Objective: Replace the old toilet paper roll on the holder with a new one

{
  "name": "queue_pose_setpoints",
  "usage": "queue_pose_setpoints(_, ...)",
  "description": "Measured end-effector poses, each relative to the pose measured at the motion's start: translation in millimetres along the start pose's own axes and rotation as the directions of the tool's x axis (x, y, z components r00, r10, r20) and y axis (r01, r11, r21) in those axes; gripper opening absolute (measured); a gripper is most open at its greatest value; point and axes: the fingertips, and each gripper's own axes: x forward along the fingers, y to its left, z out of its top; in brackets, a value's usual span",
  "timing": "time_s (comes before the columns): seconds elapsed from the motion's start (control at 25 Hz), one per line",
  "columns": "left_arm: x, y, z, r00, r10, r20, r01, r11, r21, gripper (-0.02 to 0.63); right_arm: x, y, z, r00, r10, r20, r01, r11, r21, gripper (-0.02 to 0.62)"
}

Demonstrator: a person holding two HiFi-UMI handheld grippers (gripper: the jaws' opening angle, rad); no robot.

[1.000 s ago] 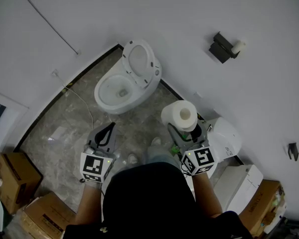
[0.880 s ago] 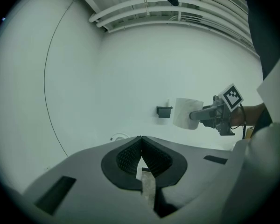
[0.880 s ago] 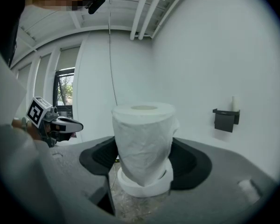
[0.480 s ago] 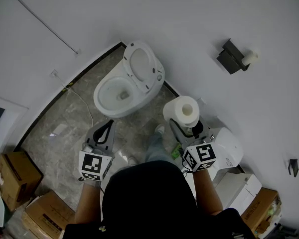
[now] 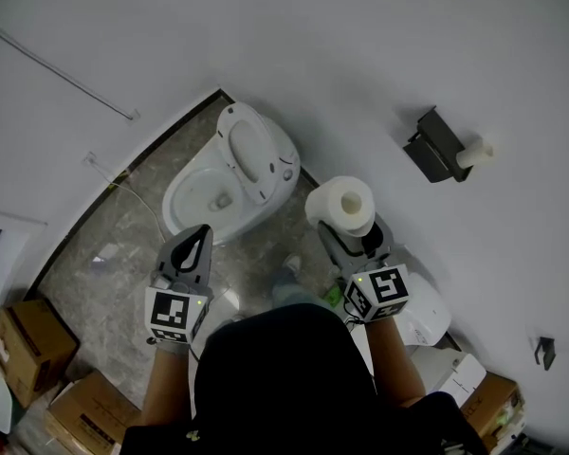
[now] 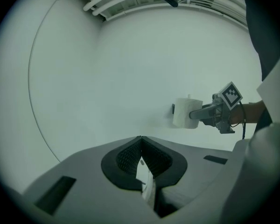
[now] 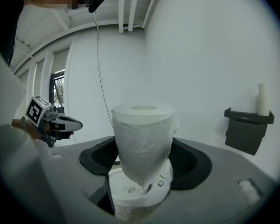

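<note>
A full white toilet paper roll [image 5: 341,204] stands upright between the jaws of my right gripper [image 5: 349,226], which is shut on it; the roll [image 7: 142,136] fills the right gripper view. A dark holder [image 5: 434,147] is fixed to the white wall ahead and to the right. A thin pale old roll [image 5: 476,152] sits on it and stands upright on the holder [image 7: 248,127] in the right gripper view. My left gripper [image 5: 193,247] is shut and empty, over the floor near the toilet. The left gripper [image 6: 141,140] points at bare wall, with the new roll [image 6: 185,113] at its right.
A white toilet [image 5: 229,173] with raised lid stands against the wall ahead left. A white rounded bin [image 5: 425,318] sits low at right. Cardboard boxes [image 5: 24,339] lie at lower left, another box [image 5: 488,404] at lower right. A thin cable [image 5: 57,69] runs along the wall.
Both grippers have moved forward toward the wall as the person steps in. The roll stays in the right gripper. The toilet and holder have shifted in the head view.
</note>
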Motion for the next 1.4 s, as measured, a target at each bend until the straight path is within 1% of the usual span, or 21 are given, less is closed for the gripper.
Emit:
queue_pose_setpoints(0.32,86.7,-19.3,33.3,1.0,0.003,0.0,-0.003,1.0,-0.005,0.014,27.1,-83.0,16.3,1.0,0.014,0.009,-0.014,1.0,0.014,0.334)
queue_pose_setpoints(0.44,111.0,-29.2,40.2,1.0,0.001,-0.008,-0.001,1.0,-0.004,0.014,33.9,-105.8,18.6,1.0,0.024,0.017,-0.025,0.999,0.028,0.333)
queue_pose_setpoints(0.52,126.2,-36.1,43.0,1.0,0.001,-0.02,-0.001,1.0,-0.01,0.014,36.8,-119.9,17.3,0.999,0.032,0.011,-0.032,0.999,0.018,0.333)
queue_pose_setpoints(0.68,151.1,-49.0,53.8,1.0,-0.015,-0.009,0.015,1.0,0.005,0.014,39.2,-140.3,19.2,0.999,0.035,0.021,-0.036,0.999,0.017,0.333)
queue_pose_setpoints(0.84,169.6,-61.2,63.0,0.998,-0.055,-0.014,0.055,0.998,0.021,0.014,36.8,-154.7,22.9,0.999,0.015,0.049,-0.018,0.999,0.05,0.333)
queue_pose_setpoints(1.0,185.2,-70.2,70.3,0.995,-0.102,-0.021,0.103,0.994,0.044,0.014,30.8,-165.2,22.5,0.999,-0.012,0.048,0.009,0.998,0.057,0.333)
queue_pose_setpoints(1.16,199.1,-76.3,76.5,0.989,-0.146,-0.024,0.147,0.987,0.058,0.014,24.5,-172.4,21.4,0.997,-0.049,0.064,0.043,0.995,0.088,0.333)
queue_pose_setpoints(1.28,212.2,-82.3,82.4,0.981,-0.193,-0.026,0.195,0.978,0.074,0.014,20.3,-178.5,20.6,0.994,-0.085,0.066,0.078,0.991,0.104,0.333)
queue_pose_setpoints(1.4,227.5,-90.4,92.4,0.967,-0.255,-0.021,0.256,0.961,0.102,0.014,12.2,-185.6,22.6,0.988,-0.14,0.072,0.131,0.985,0.114,0.333)
